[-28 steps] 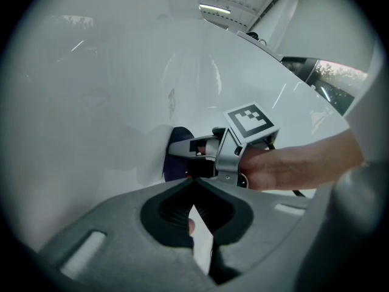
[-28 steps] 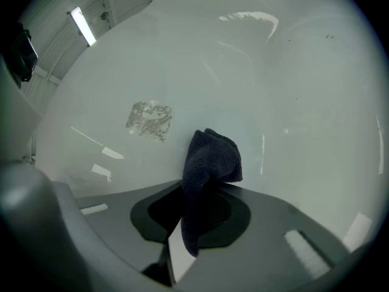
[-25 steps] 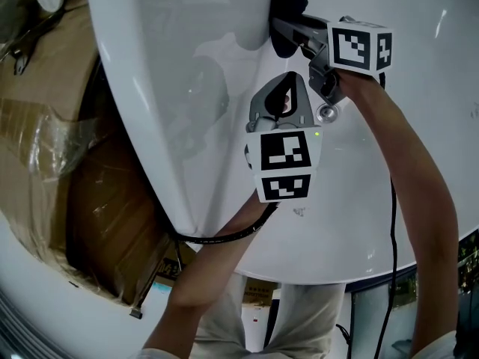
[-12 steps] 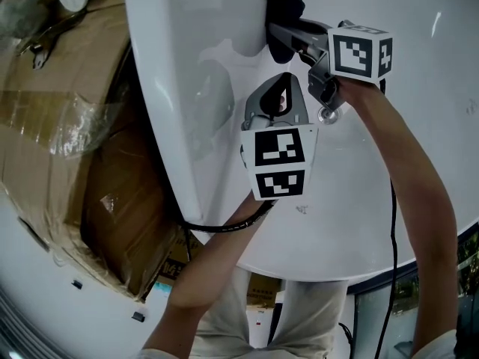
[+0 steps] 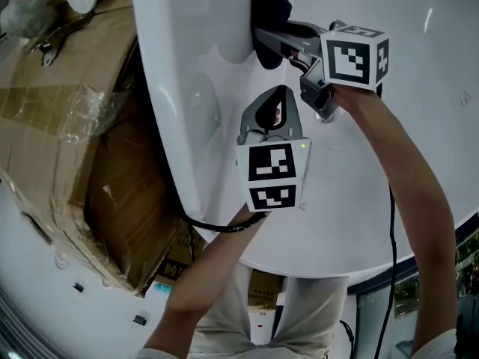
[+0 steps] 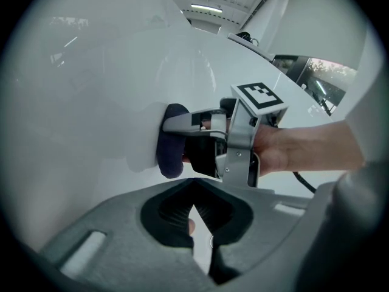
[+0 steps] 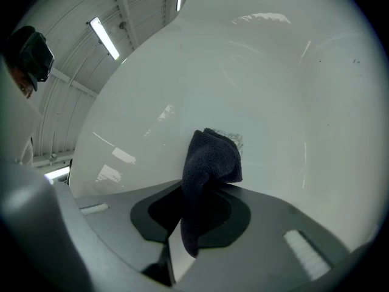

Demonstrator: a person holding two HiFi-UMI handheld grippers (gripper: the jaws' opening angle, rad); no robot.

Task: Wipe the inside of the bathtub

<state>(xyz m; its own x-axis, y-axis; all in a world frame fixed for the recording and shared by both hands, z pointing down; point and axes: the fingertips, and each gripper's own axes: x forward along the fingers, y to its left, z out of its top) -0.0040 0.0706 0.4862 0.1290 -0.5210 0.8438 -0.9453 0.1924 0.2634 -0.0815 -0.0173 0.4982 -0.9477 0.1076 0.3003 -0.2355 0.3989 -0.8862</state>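
The white bathtub (image 5: 419,126) fills the head view, with its glossy inner wall (image 7: 255,72) ahead in the right gripper view. My right gripper (image 5: 263,34) is shut on a dark cloth (image 5: 268,17), which presses against the tub's inner wall near the rim. That cloth (image 7: 209,163) sticks up from between the shut jaws in the right gripper view. My left gripper (image 5: 275,99) hangs just below the right one, jaws shut with nothing in them. The left gripper view shows the cloth (image 6: 171,142) and the right gripper (image 6: 176,123) against the wall.
Brown cardboard wrapped in clear plastic (image 5: 67,126) lies outside the tub at the left. A black cable (image 5: 217,226) runs under the tub rim by my left arm. A second cable (image 5: 391,230) hangs along my right arm.
The right gripper has slid the cloth a little to the left and up along the tub wall. The left gripper drifted up and left with it.
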